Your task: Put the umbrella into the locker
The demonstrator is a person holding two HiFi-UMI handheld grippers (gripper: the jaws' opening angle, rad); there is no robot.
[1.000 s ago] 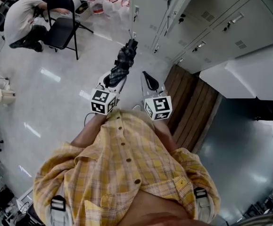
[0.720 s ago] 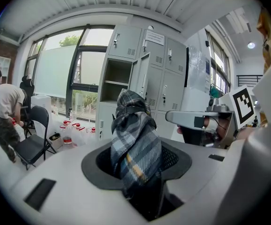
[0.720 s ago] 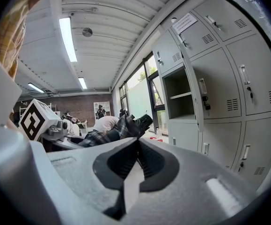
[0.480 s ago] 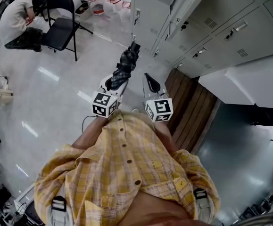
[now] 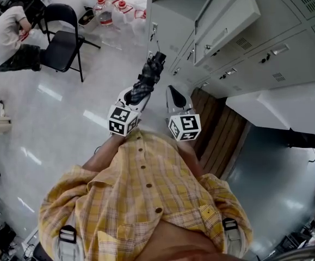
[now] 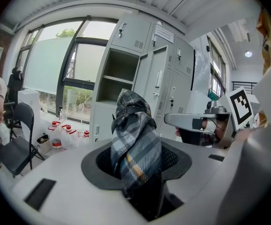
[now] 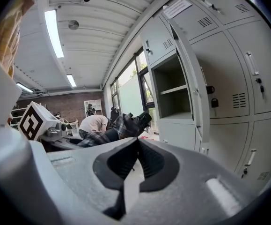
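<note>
A folded plaid umbrella sticks forward out of my left gripper, whose jaws are shut on its cloth; its black handle end points toward the lockers. My right gripper rides beside it, shut with nothing between its jaws. The umbrella also shows at the left of the right gripper view. The grey locker with its door swung open stands ahead, with a bare shelf inside.
A bank of closed grey lockers runs to the right. A black folding chair and a bent-over person are at the left. Water jugs stand on the floor by the locker's side. A wooden pallet lies below the lockers.
Both grippers and the umbrella have moved forward toward the open locker. The locker door looms larger, and the chair and person have slid toward the left.
</note>
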